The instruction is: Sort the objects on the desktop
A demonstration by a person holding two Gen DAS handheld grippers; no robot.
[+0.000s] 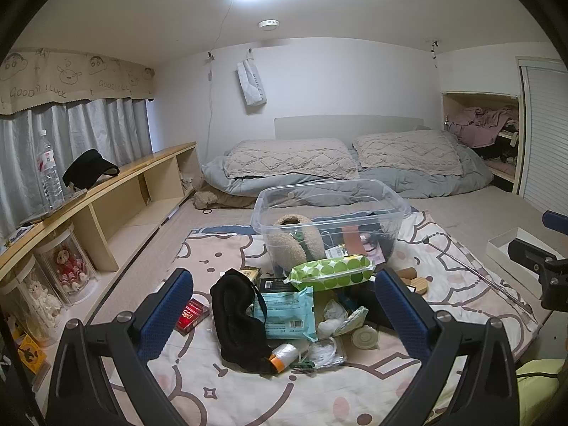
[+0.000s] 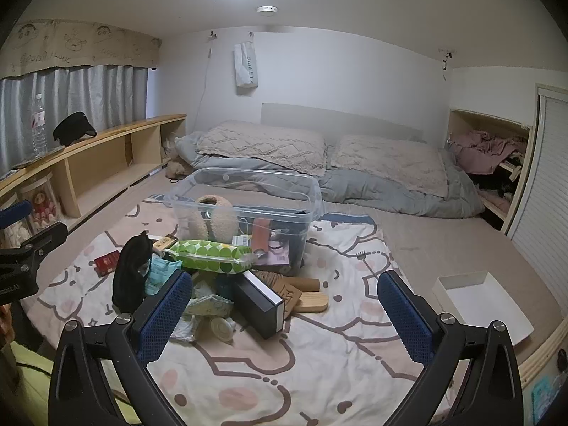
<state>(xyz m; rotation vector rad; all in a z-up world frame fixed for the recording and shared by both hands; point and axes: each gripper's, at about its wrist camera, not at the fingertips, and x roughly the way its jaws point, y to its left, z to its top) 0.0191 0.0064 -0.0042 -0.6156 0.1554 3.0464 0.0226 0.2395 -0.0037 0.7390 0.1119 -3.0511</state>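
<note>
A clear plastic bin (image 1: 390,206) (image 2: 312,191) stands on a patterned blanket (image 1: 248,397) (image 2: 319,355), holding fuzzy earmuffs (image 1: 287,245) (image 2: 213,220) and other items. In front of it lies a pile: green dotted wipes pack (image 1: 330,271) (image 2: 213,254), blue wipes pack (image 1: 287,312), black eye mask (image 1: 238,319) (image 2: 129,273), red box (image 1: 191,316) (image 2: 106,261), black box (image 2: 259,301), wooden piece (image 2: 312,301). My left gripper (image 1: 284,312) hovers open over the pile. My right gripper (image 2: 284,312) is open too, above the pile's right side. Neither holds anything.
A white shallow tray (image 2: 490,305) (image 1: 497,245) lies right of the blanket. A wooden shelf (image 1: 106,184) (image 2: 106,142) runs along the left with a water bottle (image 1: 48,167) and black cap (image 1: 88,168). Pillows (image 1: 291,158) and bedding lie behind the bin.
</note>
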